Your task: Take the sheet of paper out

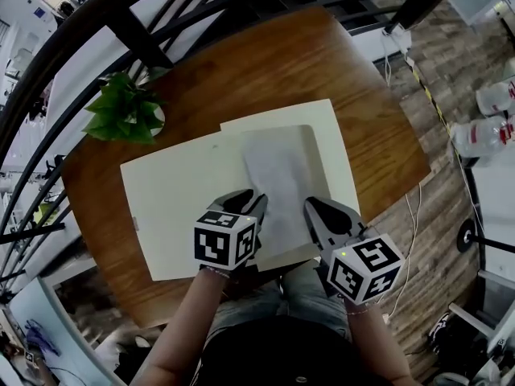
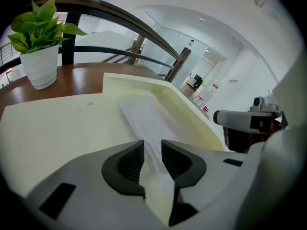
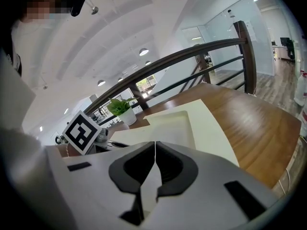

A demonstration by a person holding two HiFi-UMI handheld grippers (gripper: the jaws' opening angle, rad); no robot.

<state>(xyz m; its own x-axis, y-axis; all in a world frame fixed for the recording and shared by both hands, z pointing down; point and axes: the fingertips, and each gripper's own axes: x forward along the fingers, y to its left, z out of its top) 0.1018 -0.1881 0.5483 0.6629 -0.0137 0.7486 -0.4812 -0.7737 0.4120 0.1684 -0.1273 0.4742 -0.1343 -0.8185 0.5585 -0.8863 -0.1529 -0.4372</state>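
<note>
A cream folder (image 1: 173,207) lies open on the round wooden table (image 1: 265,63). A white sheet of paper (image 1: 278,179) lies on its right half, partly out of the raised cream pocket (image 1: 322,131). My left gripper (image 1: 253,199) is shut on the near end of the sheet (image 2: 144,123), and the paper runs between the jaws (image 2: 152,147). My right gripper (image 1: 311,207) is shut on a thin cream edge of the folder (image 3: 177,128) at the near right, next to the sheet (image 3: 155,150).
A potted green plant (image 1: 125,115) stands at the table's far left, just beyond the folder. A dark curved railing (image 1: 129,30) runs behind the table. Plastic bottles (image 1: 483,135) and cables (image 1: 414,207) lie on the floor to the right.
</note>
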